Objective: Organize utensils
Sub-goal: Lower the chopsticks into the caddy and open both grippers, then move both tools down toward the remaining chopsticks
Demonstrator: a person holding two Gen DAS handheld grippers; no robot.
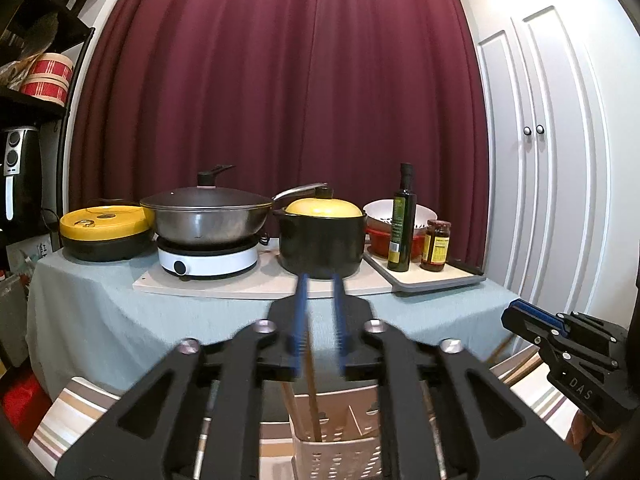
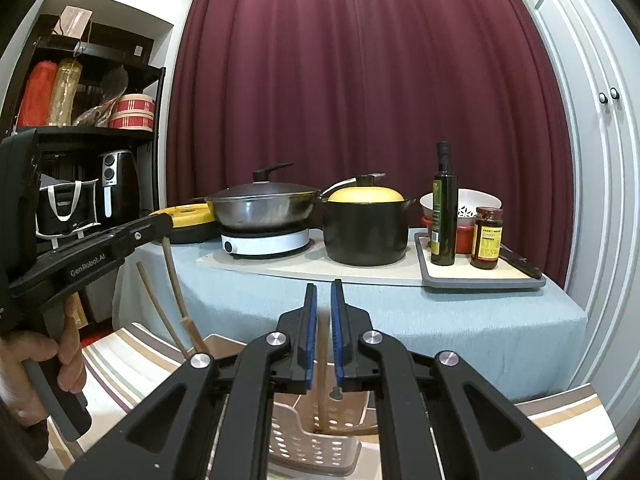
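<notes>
Nearest, left wrist view: left gripper with blue fingers apart, a wooden chopstick standing in the gap beside the left-hand pad; contact cannot be told (that area is blurred). The stick runs down into a beige perforated utensil holder directly below, and a second stick leans in the same compartment.

Right wrist view: right gripper, fingers slightly parted, with a wooden utensil handle upright between them. Narrow gaps show on both sides, so no clamp is evident. Its lower end sits inside the holder, which rests on a striped cloth. At left in this view, a person's hand grips the handle of the left gripper, and two sticks lean up out of the holder beneath it.

Farther back: a surface under pale blue cloth. On it, left to right: a yellow-lidded flat pan, a lidded wok on a white induction burner, and a black pot with yellow lid. A grey tray carries an oil bottle, a sauce jar and a white colander (set in something red).

Rear: maroon curtain, white cupboard doors, black shelf with an air fryer.
</notes>
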